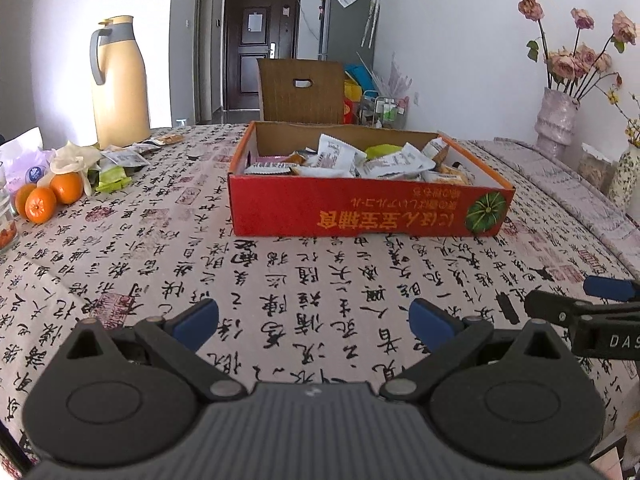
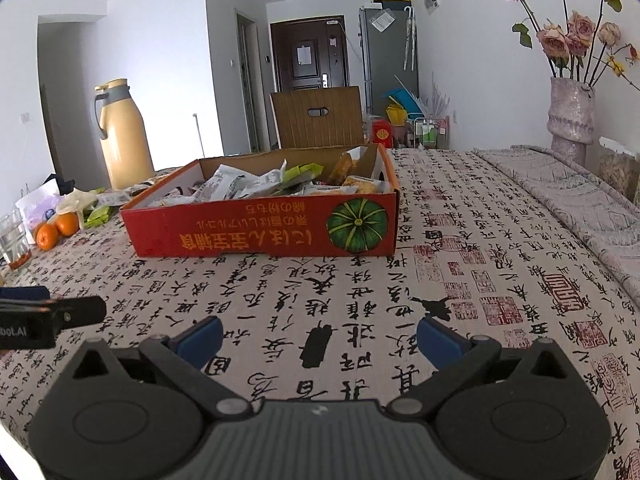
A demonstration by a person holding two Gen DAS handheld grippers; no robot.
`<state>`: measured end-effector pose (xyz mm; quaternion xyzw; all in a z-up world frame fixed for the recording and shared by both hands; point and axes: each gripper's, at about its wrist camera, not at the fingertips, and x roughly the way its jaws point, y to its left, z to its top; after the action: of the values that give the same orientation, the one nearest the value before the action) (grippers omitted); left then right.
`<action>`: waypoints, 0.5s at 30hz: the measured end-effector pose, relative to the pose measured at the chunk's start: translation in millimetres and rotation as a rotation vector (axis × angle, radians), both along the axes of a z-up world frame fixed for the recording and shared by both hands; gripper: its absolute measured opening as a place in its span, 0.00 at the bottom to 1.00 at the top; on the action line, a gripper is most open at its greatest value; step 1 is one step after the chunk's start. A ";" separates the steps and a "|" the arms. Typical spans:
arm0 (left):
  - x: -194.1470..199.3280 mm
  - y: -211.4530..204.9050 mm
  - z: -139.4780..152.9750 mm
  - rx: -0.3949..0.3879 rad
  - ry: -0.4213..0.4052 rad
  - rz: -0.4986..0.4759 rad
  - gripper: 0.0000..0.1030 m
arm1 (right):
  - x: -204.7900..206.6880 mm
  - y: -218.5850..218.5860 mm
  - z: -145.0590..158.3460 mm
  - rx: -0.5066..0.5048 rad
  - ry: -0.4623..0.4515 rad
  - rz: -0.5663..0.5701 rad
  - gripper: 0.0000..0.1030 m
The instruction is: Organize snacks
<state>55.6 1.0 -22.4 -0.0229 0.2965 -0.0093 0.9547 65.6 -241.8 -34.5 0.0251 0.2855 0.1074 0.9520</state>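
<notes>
1. The left gripper [image 1: 314,322] hovers low over the tablecloth [image 1: 320,280] with its blue-padded fingers spread wide apart and nothing between them; the right gripper [image 2: 320,338] hangs the same way, fingers wide apart and empty
2. The two tools sit side by side: the right one's tip shows at the right edge of the left wrist view, the left one's tip at the left edge of the right wrist view
3. Between both grippers and the red cardboard box [image 1: 360,208] lies a broad bare stretch of printed cloth, with open room in front of each tool
4. The box rests flat on the table, ahead of the left gripper and ahead-left of the right one; its long axis runs left to right across the views, its long printed side faces the grippers, and that print reads upside down
5. The box is open-topped and piled with wrapped snack packets [image 1: 340,160], some rising above its rim
6. Right of the box the cloth stays open as far as a folded ridge of fabric [image 2: 560,184] near the far right table edge, where a vase of dried roses [image 2: 570,116] stands
7. Left of the box more loose packets [image 1: 120,158] lie scattered near a green packet [image 1: 114,180], oranges [image 1: 48,200] and a tall yellow thermos jug [image 1: 118,84]
8. Beyond the far table edge a wooden chair back [image 1: 302,90] stands just behind the box
</notes>
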 end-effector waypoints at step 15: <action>0.9 -2.2 -3.0 0.006 0.012 -0.009 1.00 | 1.5 2.0 -3.8 -0.002 0.014 0.005 1.00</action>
<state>56.5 -1.2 -25.3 -0.0188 0.3026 -0.0126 0.9529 67.1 -239.8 -38.3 0.0242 0.2925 0.1093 0.9497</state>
